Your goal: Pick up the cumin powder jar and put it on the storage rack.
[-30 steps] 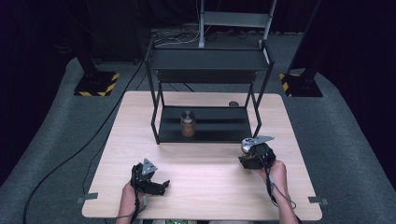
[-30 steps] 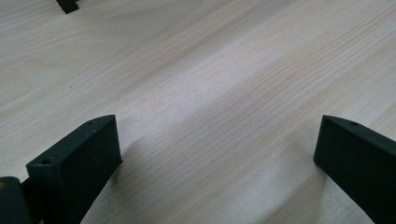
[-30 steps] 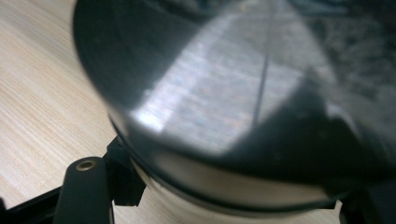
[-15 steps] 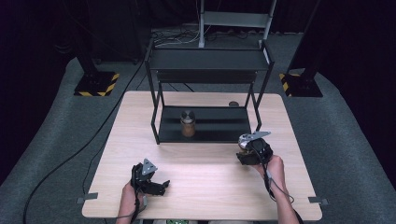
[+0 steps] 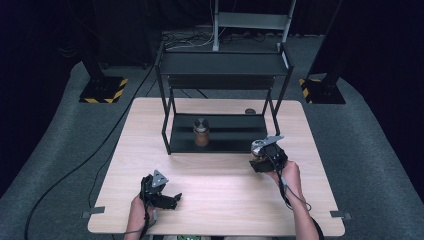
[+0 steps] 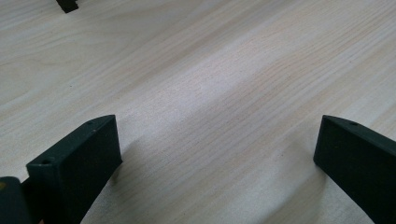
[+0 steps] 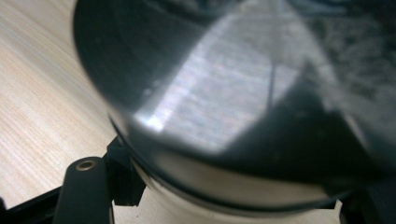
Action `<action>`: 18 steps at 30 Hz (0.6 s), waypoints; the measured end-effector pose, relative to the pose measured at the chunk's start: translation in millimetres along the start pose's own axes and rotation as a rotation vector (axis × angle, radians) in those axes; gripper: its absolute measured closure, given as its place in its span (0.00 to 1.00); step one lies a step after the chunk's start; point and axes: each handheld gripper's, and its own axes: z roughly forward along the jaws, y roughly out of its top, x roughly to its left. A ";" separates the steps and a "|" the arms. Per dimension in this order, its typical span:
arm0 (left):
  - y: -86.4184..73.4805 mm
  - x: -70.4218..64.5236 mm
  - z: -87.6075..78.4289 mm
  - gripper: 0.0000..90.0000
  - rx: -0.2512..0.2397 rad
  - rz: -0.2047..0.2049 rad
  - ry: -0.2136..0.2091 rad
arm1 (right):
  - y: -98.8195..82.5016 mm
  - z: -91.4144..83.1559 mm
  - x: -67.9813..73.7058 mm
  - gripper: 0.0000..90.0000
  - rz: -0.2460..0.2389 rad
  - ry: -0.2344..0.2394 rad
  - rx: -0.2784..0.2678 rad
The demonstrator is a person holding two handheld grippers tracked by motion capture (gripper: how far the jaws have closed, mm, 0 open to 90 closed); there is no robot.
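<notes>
Right gripper view: a jar (image 7: 233,121) with a dark, shiny lid sits very close to the lens, clamped between the right gripper's jaws; a pale band of the jar's body shows below the lid rim. High view: the right gripper (image 5: 260,156) holds this jar (image 5: 257,148) over the table (image 5: 220,200), just off the front right corner of the black shelf rack (image 5: 222,70), at about 4 o'clock from the table's centre. A second jar (image 5: 201,132) stands upright on the rack's lower shelf, at about 9 o'clock from the held one. Left gripper (image 5: 172,199) lies near the table's front edge, at about 7 o'clock. Left gripper view: its jaws stand spread wide with bare wood between them.
</notes>
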 end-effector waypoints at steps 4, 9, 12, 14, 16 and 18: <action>0.1 0.2 0.1 0.00 0.000 -0.001 -0.001 | 6.7 3.0 -2.1 0.34 -0.001 0.004 0.001; 0.1 0.2 0.1 0.00 0.000 -0.001 -0.001 | 12.4 5.4 -3.4 0.34 -0.003 0.007 0.000; 0.1 0.2 0.1 0.00 0.000 -0.001 -0.001 | 17.9 7.4 -3.7 0.34 -0.010 0.009 0.004; 0.1 0.2 0.1 0.00 0.000 -0.001 -0.001 | 19.1 7.7 -3.9 0.34 -0.012 0.008 0.006; 0.0 0.2 0.1 0.00 0.000 -0.002 -0.001 | 22.3 8.5 -4.8 0.34 -0.016 0.009 0.007; 0.1 0.2 0.0 0.00 0.001 -0.001 -0.001 | 23.1 8.9 -5.0 0.34 -0.016 0.009 0.007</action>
